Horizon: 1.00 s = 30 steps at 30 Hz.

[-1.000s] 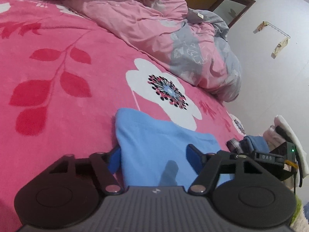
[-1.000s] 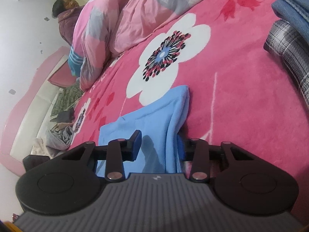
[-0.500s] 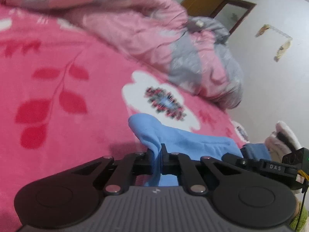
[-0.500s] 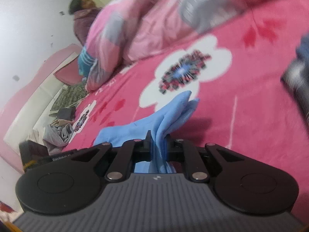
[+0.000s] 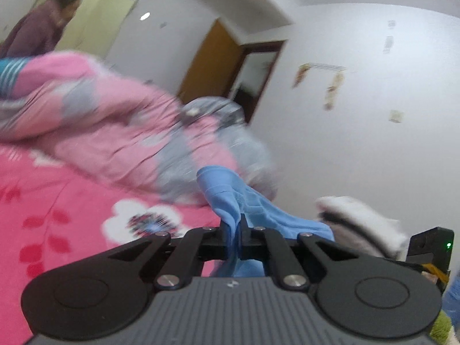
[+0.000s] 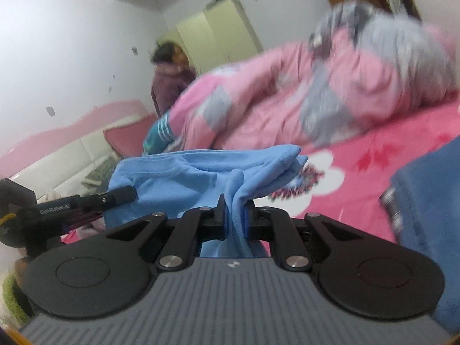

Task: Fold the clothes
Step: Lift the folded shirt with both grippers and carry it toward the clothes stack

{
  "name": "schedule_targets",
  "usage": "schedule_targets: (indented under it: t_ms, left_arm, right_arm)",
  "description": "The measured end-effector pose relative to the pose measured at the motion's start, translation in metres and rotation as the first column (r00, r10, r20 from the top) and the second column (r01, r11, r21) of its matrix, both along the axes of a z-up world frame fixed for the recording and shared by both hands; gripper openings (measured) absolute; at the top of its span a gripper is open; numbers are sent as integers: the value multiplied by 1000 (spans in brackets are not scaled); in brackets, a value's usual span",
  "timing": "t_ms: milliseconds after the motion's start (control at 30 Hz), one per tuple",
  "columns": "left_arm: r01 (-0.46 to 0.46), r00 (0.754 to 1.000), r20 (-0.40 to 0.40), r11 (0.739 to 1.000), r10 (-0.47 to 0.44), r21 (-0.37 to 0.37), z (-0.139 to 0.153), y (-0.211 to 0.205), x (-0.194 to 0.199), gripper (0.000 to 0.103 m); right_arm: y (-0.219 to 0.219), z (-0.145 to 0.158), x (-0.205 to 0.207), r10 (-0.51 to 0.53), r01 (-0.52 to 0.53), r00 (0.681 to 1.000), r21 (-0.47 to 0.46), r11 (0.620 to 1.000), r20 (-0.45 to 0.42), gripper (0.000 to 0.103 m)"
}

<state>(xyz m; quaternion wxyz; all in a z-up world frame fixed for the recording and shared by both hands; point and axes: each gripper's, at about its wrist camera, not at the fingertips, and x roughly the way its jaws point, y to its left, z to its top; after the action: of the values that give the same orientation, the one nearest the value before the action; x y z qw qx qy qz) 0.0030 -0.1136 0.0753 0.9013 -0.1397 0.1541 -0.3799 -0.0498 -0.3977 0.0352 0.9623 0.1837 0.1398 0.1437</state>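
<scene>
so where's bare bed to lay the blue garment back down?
Both grippers, left and right, are shut on the blue garment. Free: pink blanket around the white flower, left of the garment. Crowded: the heaped quilt behind; the dark blue pile on the right.

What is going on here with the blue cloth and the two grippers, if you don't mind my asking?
A person is folding clothes with a handheld gripper in each hand. The left gripper and the right gripper are each shut on a bunch of the light blue garment, holding it above the pink floral bedspread. A pink and grey quilt lies heaped behind, and another person stands by the wardrobe.
</scene>
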Motion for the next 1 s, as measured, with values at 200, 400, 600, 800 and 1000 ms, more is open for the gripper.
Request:
schedule_targets:
  t_ms: [200,400,600,800,1000]
  left_arm:
    - [118,984,137,993,-114,-27,54,-37,-59,5]
    - [309,926,242,950,-291,-41,110,-120,-85,5]
    - [428,872,288,902,-396,-55,150,-222,-90,5]
    - [474,860,242,879,-449,-55,167,-318,-84,5]
    - [499,843,253,866,-475,-34,168,-379,-80,5]
  right_arm:
    - [-20,49,-85,-93,111,974,-76,991,207,8]
    - [-70,113,-159,-219,303,894,-169,938,391,8]
    - [-132,173,-207,-349,532,789,-277,800,505,8]
    - [-208,201,-226,-453,666,700,-276,693,552,8]
    - [-280,211,-224,-502,727,639,-244,642,583,8]
